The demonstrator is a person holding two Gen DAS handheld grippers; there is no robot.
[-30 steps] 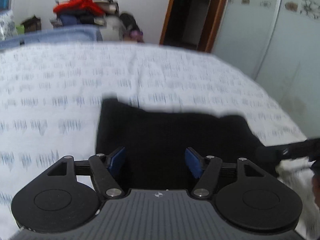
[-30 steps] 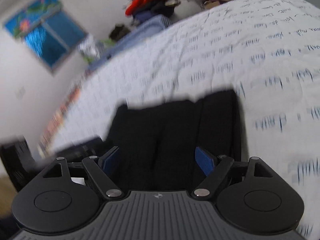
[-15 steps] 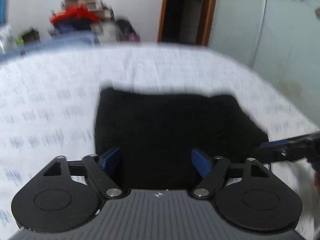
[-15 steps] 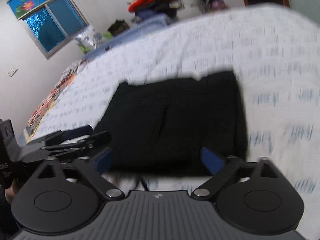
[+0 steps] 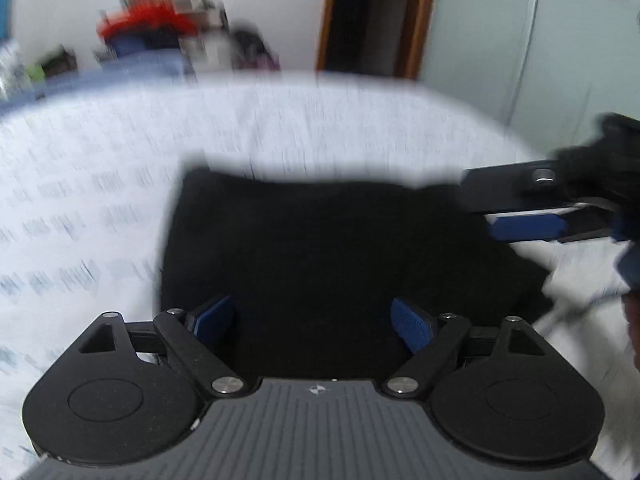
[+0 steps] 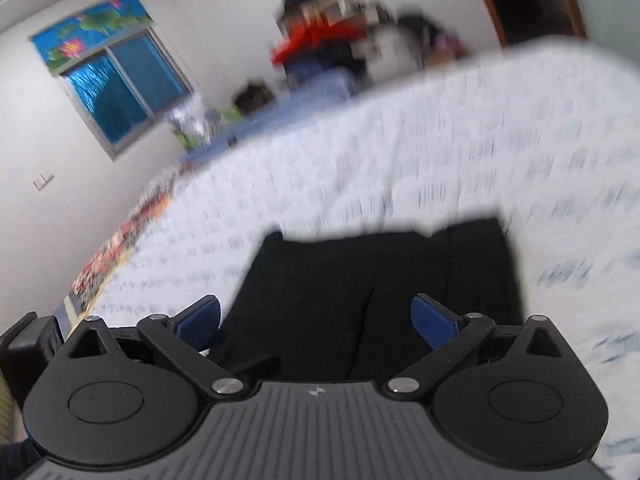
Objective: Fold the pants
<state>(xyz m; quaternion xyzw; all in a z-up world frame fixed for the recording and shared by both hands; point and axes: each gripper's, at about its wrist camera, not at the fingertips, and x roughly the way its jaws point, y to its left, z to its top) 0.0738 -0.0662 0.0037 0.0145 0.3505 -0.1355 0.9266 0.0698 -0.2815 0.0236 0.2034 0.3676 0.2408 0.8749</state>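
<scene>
The black pants (image 5: 320, 248) lie folded into a flat rectangle on the white patterned bed sheet (image 5: 100, 184); they also show in the right wrist view (image 6: 380, 280). My left gripper (image 5: 312, 322) is open and empty above the pants' near edge. My right gripper (image 6: 316, 322) is open and empty above the near edge too. The right gripper also shows at the right of the left wrist view (image 5: 528, 216), raised beside the pants' right edge. Both views are blurred.
A pile of clothes and boxes (image 5: 160, 28) stands past the bed's far edge. A dark doorway (image 5: 372, 16) and a pale wardrobe (image 5: 540, 52) are at the back right. A blue window (image 6: 120, 84) is on the left wall.
Both grippers have pulled back and lifted away from the pants, staying open. The right gripper has risen in the left wrist view. The pants stay flat.
</scene>
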